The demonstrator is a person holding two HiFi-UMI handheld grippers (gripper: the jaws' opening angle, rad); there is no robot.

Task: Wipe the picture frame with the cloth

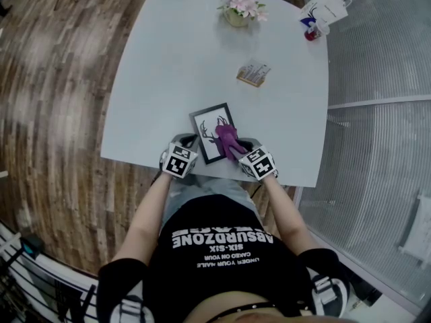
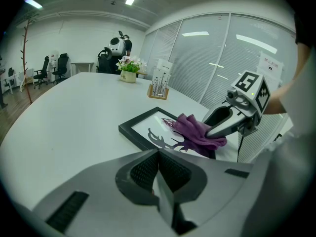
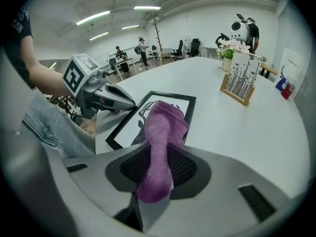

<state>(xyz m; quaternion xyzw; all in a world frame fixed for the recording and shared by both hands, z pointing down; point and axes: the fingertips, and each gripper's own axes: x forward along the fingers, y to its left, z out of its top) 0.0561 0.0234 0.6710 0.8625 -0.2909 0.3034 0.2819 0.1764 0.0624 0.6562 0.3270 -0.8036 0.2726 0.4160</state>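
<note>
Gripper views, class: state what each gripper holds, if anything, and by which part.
The right gripper clamps the purple cloth by one bunched end; the rest lies on the picture frame. The left gripper holds nothing, jaws together.

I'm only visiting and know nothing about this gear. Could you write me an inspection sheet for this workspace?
Surface: white table, mostly bare.
Job's things: black frame lies flat near the front edge; purple cloth rests on it.
Clutter: flowers, card stand and bag at the far side.
Grippers: left gripper jaws together, nothing between them, beside the frame; right gripper shut on the cloth.
Cables: one dark cable hangs under the right gripper.
Surroundings: wood floor, blinds behind glass.
</note>
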